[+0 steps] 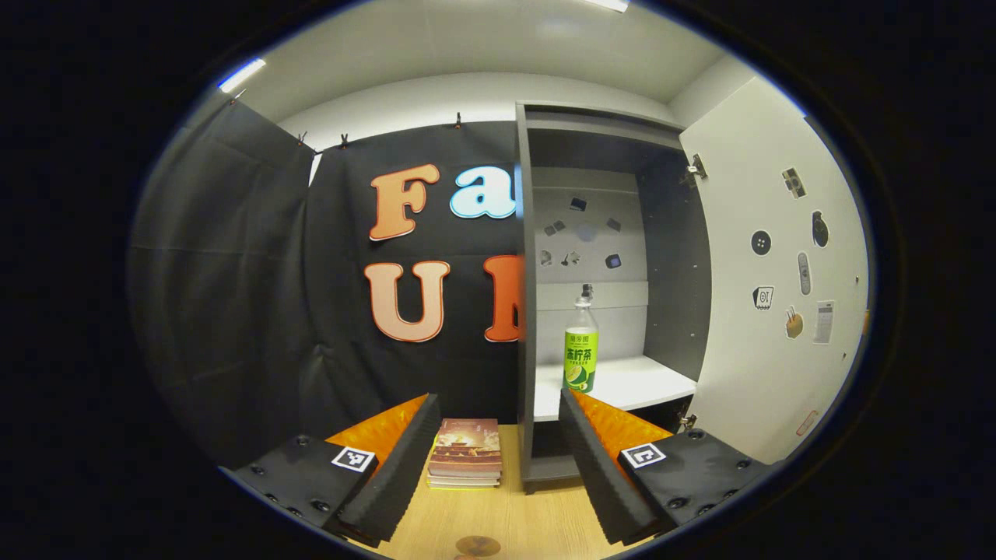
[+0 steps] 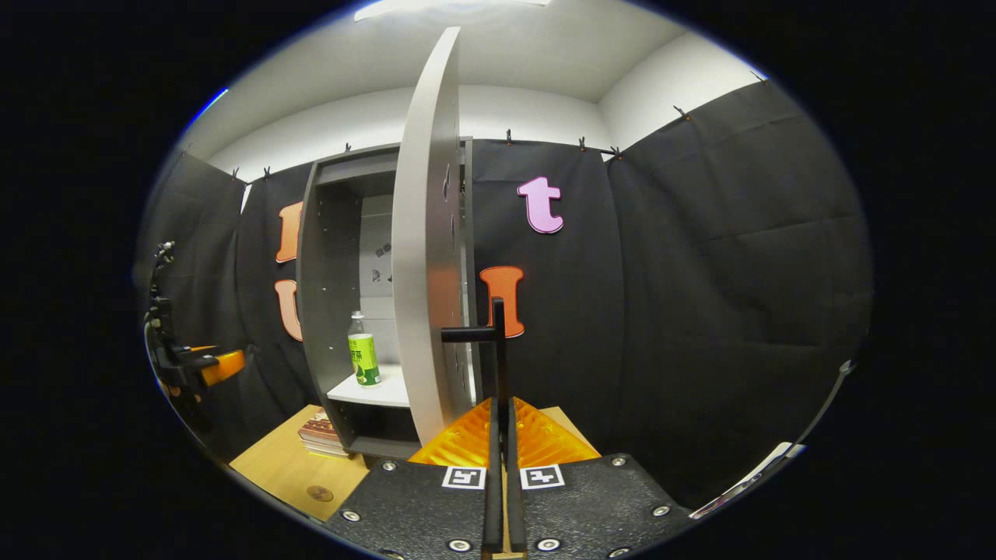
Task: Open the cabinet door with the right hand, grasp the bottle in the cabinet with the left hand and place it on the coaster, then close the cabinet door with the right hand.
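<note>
So the door step looks done, and the step in hand is the reach for the bottle.

Through the left gripper view, my left claw (image 1: 498, 459) is spread wide with nothing between its fingers, held low over the wooden table (image 1: 529, 521). The cabinet (image 1: 527, 311) stands on the far right part of the table, and its door (image 1: 778, 295) is swung open to the right, stickers on its inner face. The bottle (image 1: 580, 350) stands upright on the white shelf (image 1: 630, 385), close to the shelf's left front corner and just beside the cabinet's left wall. The coaster (image 1: 477, 545) lies on the table at the near edge, almost under my claw. A stack of books (image 1: 465, 463) sits on the table left of the cabinet foot, between my fingers in the picture. I judge that the next move calls for going forward and a little right, up to shelf height, with the fingers passing either side of the bottle's body. The left wall is the tight spot: my left finger has little room between it and the bottle. The books should stay below my path.

Through the right gripper view, my right claw (image 2: 498, 435) is pressed together around the door handle (image 2: 486, 342), a dark bar on the door's outer face, so I am holding the door (image 2: 424, 257) open edge-on. The bottle (image 2: 362, 359) shows on the shelf past it, the books (image 2: 320, 435) and the coaster (image 2: 320, 493) on the table at left. My left claw (image 2: 214, 364) hangs far left, well apart from the cabinet (image 2: 323, 311). The door must stay wide while the left arm goes in.
</note>
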### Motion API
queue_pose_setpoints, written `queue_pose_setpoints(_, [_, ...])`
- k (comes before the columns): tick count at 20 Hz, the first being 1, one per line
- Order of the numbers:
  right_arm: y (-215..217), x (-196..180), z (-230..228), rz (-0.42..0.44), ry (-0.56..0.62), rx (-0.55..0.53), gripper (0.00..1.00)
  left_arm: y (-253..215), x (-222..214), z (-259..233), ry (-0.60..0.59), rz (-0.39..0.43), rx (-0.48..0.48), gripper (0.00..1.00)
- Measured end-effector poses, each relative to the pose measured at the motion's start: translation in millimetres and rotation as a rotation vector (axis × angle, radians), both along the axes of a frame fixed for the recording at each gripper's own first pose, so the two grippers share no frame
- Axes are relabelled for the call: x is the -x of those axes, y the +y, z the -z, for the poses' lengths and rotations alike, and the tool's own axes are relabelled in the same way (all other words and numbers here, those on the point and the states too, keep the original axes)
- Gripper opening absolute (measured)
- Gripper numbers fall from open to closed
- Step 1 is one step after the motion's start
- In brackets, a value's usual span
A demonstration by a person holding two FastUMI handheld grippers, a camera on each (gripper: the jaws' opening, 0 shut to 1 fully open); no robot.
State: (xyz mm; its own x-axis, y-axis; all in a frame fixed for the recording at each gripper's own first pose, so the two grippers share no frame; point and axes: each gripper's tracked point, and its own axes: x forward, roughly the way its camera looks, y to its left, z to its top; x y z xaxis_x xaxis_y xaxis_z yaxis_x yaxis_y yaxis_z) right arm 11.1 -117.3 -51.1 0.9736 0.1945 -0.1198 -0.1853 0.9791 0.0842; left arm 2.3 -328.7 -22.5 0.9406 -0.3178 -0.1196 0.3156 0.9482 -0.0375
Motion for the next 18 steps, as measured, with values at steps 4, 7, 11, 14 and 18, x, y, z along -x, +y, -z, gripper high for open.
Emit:
queue_pose_setpoints(4, [-3, 6, 3, -0.017, 0.029, -0.021, 0.02, -43, -15, 5, 0.013, 0.037, 0.016, 0.99])
queue_pose_setpoints(7, [-12, 19, 4, -0.009, 0.039, -0.021, 0.04, -74, -30, 5, 0.006, 0.054, 0.013, 0.99])
queue_pose_setpoints(11, [-46, 28, 14, 0.066, 0.052, 0.001, 0.05, -115, -56, 11, 0.002, 0.077, -0.006, 0.99])
queue_pose_setpoints(14, [-67, 26, 22, 0.128, 0.071, 0.017, 0.06, -144, -78, 18, 0.015, 0.091, -0.002, 0.99])
queue_pose_setpoints(18, [-93, 20, 28, 0.203, 0.094, 0.015, 0.18, -178, -111, 33, 0.049, 0.113, 0.008, 0.99])
